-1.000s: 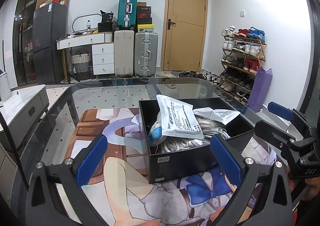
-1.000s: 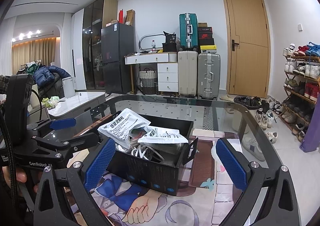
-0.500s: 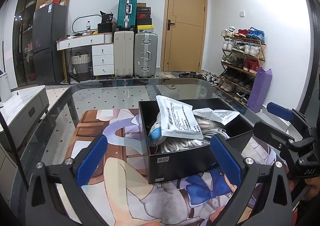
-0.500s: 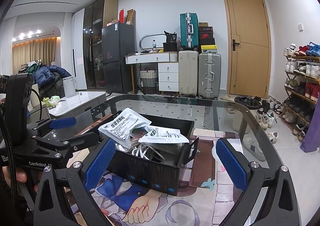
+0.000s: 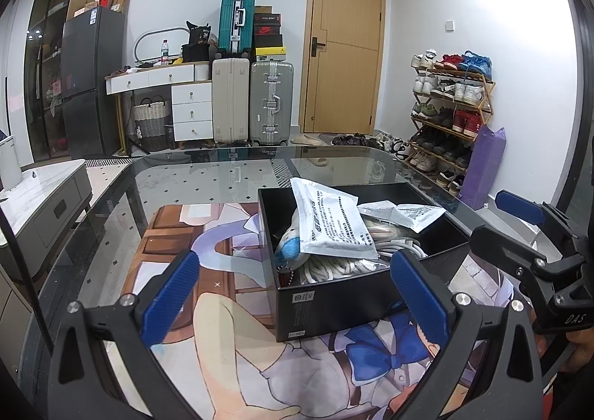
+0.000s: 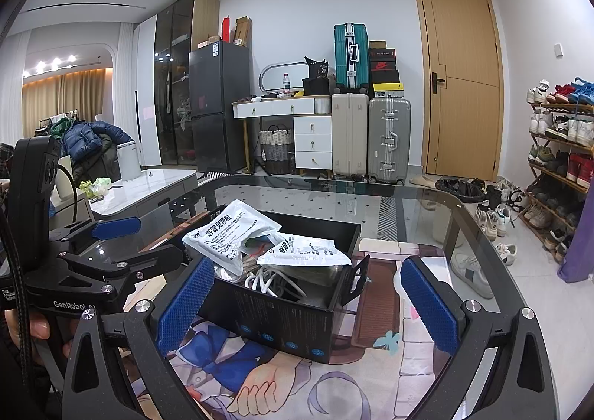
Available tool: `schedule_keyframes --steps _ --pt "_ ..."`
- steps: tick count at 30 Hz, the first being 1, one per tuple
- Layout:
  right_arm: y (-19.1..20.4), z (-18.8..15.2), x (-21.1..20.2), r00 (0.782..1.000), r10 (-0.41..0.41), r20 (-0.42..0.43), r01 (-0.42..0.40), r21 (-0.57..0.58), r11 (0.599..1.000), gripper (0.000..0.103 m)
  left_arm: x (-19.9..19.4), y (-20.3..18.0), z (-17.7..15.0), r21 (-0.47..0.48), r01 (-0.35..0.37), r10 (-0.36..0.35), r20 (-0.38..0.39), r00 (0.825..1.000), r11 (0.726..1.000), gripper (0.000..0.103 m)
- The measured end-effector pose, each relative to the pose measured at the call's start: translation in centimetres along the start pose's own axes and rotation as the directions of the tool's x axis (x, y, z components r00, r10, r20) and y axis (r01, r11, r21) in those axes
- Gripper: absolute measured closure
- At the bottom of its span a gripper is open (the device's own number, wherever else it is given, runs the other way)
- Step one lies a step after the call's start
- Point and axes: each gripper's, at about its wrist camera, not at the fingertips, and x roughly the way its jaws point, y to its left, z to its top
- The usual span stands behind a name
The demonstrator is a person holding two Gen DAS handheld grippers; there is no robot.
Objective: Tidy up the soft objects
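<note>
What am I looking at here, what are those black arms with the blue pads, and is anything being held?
These are two hand-held grippers, each with a wide-angle camera looking along its fingers. One picture comes from the left gripper, the other from the right gripper; each also glimpses the other. Both are open and hold nothing. On the glass table lies a printed mat with a black box on it, holding white pouches, white cable and a soft toy.

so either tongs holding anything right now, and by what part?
Nothing held. Left tongs and right tongs both stand open and empty, short of the black box; the packets lie untouched.
</note>
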Motion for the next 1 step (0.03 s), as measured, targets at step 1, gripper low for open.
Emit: schedule_keyframes --steps 1 --pt "0.00 -0.01 -0.01 1.000 0.000 -0.001 0.000 0.000 1.000 0.001 -0.01 0.00 -0.01 0.000 0.000 0.000 0.000 1.000 1.000 0.000"
